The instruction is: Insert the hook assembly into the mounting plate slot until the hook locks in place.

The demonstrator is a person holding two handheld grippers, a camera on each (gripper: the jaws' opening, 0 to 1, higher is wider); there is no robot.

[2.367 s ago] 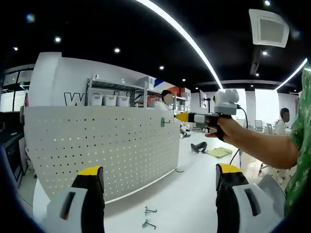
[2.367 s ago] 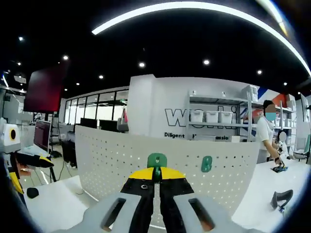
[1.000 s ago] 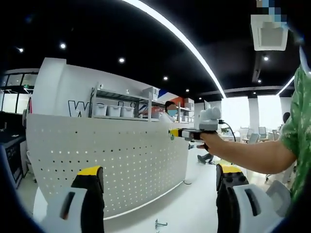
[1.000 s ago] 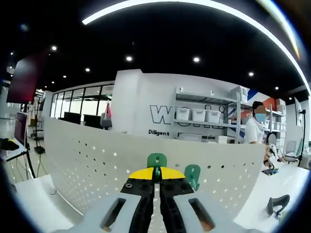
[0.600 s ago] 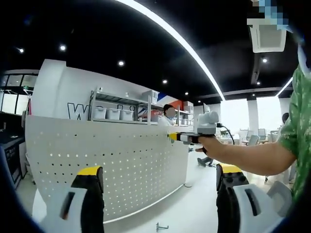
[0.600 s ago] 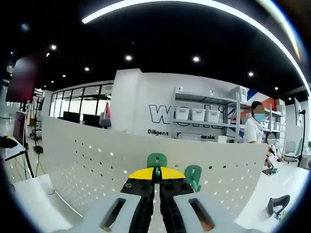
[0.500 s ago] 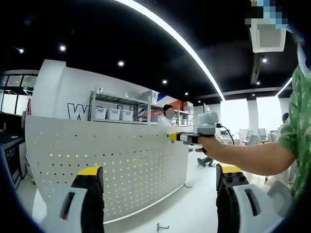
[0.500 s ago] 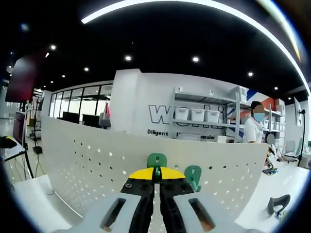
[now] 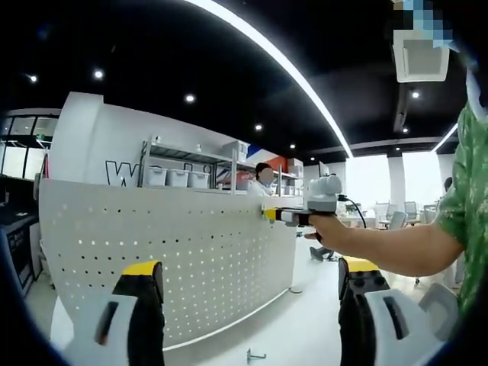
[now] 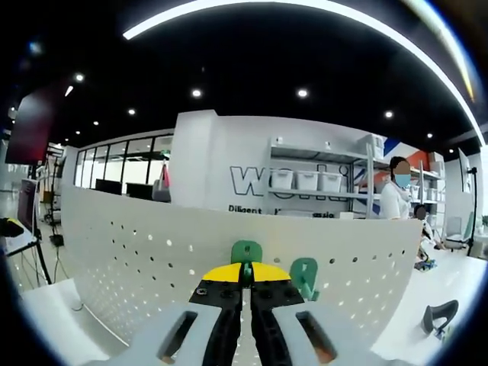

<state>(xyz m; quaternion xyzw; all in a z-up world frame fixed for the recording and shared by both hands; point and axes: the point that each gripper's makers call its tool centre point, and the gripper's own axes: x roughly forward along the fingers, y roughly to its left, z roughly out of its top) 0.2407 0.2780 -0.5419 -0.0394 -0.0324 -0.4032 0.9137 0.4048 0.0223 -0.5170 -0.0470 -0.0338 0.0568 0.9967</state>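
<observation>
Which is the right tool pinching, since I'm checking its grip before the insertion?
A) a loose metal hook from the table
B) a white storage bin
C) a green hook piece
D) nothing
C: the right tool has its jaws closed on a green hook piece, close in front of the white pegboard.

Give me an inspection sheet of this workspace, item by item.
Surface: white table, bare in front of the board.
Job's things: white pegboard standing upright; green hook held at its face; second green hook already mounted on the board beside it.
Clutter: loose metal hook lying on the table.
Grippers: right gripper shut on the green hook; left gripper open, holding nothing.
Cables: black cable trailing from the right gripper.
Surroundings: shelving with white bins, ceiling light strips, a person behind the board.
</observation>
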